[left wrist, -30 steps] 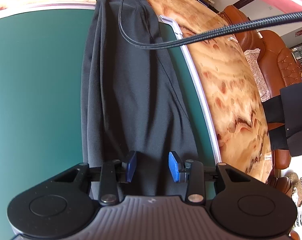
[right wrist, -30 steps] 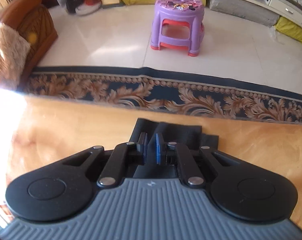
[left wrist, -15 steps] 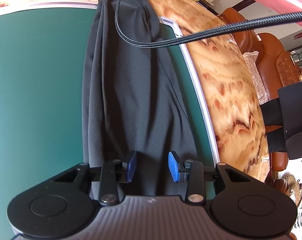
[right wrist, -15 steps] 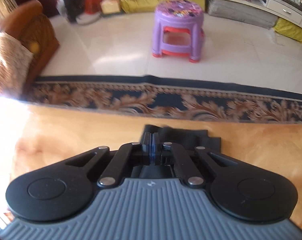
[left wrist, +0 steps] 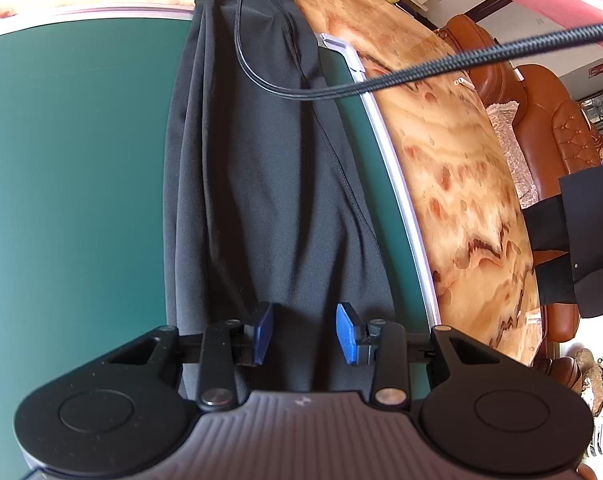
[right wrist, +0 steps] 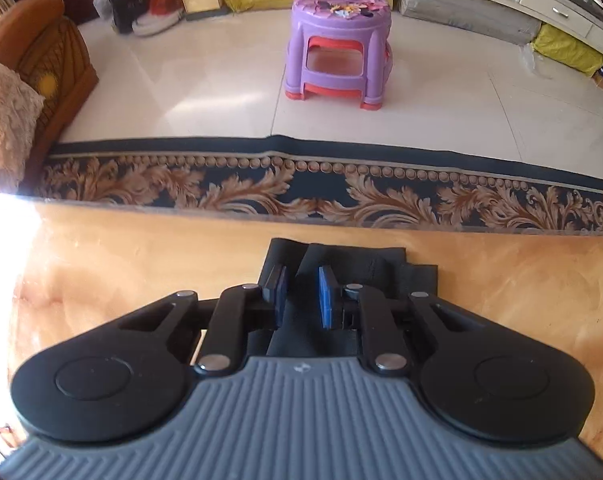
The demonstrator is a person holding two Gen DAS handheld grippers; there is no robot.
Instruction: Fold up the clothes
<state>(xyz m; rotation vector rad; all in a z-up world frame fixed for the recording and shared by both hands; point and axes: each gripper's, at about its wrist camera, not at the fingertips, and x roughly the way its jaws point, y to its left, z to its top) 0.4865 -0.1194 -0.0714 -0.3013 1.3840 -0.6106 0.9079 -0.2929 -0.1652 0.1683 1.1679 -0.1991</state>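
Left wrist view: the left claw (left wrist: 304,334) hangs low over the near end of the black trousers (left wrist: 269,184), its blue pads (left wrist: 261,332) spread apart with cloth beneath them and nothing pinched. It seems set there to take hold of that end for a fold. The trousers lie stretched in a narrow strip, long axis from 6 o'clock up to 12, waistband with its printed label at the 12 o'clock end. They rest mostly on a green mat (left wrist: 73,168), whose pale edge runs along the 3 o'clock side, on the marbled bench (left wrist: 453,168). A braided cable (left wrist: 441,66) sags across the cloth near 1 o'clock.

Right wrist view: the right claw (right wrist: 302,296) sits over the trousers' (right wrist: 381,264) other end, at 6 o'clock on the bench (right wrist: 121,264). Its pads (right wrist: 325,296) stand parted, a ridge of cloth between them, not clenched; whether they touch it cannot be told. That end points to 12 o'clock, toward the rug (right wrist: 301,196) and purple stool (right wrist: 337,44).
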